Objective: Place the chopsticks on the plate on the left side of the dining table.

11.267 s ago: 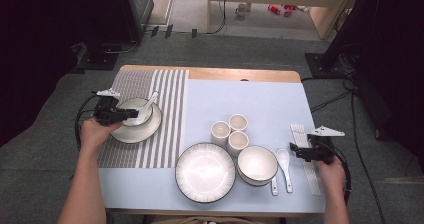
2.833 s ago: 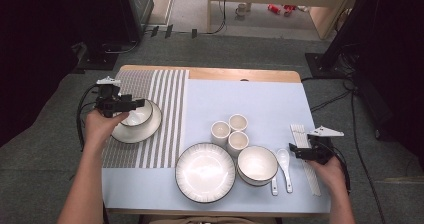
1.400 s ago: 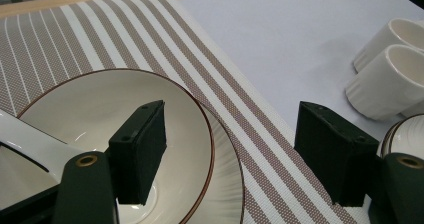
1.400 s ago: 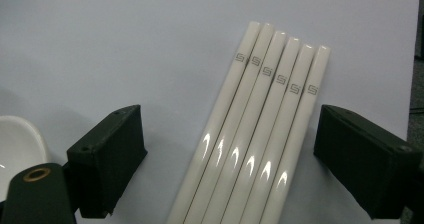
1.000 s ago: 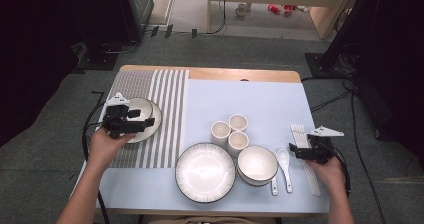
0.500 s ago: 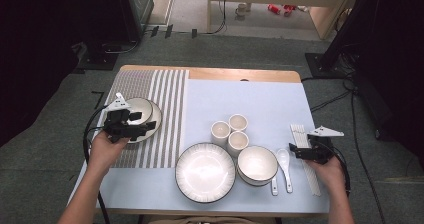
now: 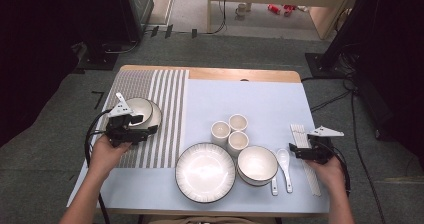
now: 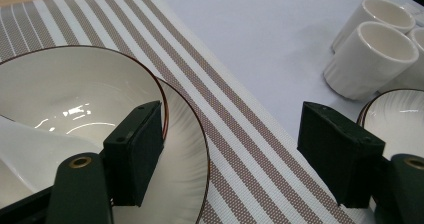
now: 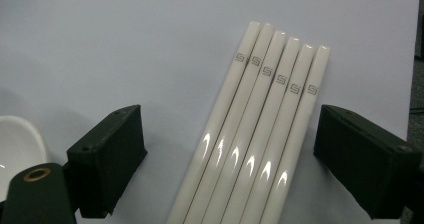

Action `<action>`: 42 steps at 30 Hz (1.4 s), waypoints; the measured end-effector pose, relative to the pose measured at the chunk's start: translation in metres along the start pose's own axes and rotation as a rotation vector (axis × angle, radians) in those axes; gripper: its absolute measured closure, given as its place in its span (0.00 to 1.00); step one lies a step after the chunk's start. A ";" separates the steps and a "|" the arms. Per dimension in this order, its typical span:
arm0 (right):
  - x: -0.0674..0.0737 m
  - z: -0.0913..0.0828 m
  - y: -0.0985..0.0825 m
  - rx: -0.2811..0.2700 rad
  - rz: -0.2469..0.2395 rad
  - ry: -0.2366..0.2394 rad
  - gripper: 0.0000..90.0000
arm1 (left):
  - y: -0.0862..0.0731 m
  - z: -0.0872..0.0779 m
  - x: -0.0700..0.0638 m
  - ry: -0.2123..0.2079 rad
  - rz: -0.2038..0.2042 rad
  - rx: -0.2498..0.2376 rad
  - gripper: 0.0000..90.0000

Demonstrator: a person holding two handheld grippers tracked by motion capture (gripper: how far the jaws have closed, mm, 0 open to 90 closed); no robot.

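striped matting [image 7: 150,89] covers the left part of the desk [image 7: 245,75], and on it, close to the left edge, a small bowl [image 7: 138,110] sits in a shallow plate [image 7: 154,115]. the left tongs [image 7: 145,128] hover at the near rim of that plate, jaws spread wide with nothing between them; in the left gripper view one jaw stands over the plate [image 8: 192,159] beside the rim of the bowl [image 8: 75,89] while the other is out over the striped matting [image 8: 240,134], and whether either pad touches the crockery i cannot tell. bare stripes lie open on the side toward the cups [image 8: 370,54]. on the pale blue cloth [image 7: 250,99] three cups [image 7: 230,131] cluster near the middle, with a large plate [image 7: 205,171] and a deep bowl [image 7: 257,165] at the near edge, almost touching each other. two spoons [image 7: 284,166] lie just right of that bowl, and a row of white chopsticks [image 7: 302,149] lies along the right edge of the desk. the right tongs [image 7: 292,151] sit over the chopsticks near the spoons, also spread wide; in the right gripper view the chopsticks [image 9: 260,134] lie side by side between the two jaws, clear of both pads. the far half of the blue cloth is open room.
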State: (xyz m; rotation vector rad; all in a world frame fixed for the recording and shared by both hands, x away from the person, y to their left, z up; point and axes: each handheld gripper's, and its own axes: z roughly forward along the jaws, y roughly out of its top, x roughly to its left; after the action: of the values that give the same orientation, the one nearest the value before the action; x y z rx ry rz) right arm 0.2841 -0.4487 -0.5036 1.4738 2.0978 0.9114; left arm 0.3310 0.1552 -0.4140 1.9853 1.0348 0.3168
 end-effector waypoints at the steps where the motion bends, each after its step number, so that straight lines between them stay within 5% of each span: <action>1: 0.000 0.000 0.000 0.000 0.000 0.000 0.13 | -0.001 0.000 -0.001 -0.001 0.002 0.001 0.29; 42: 0.000 0.000 0.000 0.000 -0.001 0.000 0.14 | -0.028 0.010 -0.021 -0.057 0.067 0.023 0.28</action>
State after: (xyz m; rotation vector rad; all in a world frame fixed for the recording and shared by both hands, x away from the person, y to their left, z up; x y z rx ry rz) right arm 0.2840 -0.4486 -0.5036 1.4725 2.0980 0.9109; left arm 0.3079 0.1419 -0.4390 2.0410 0.9408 0.2836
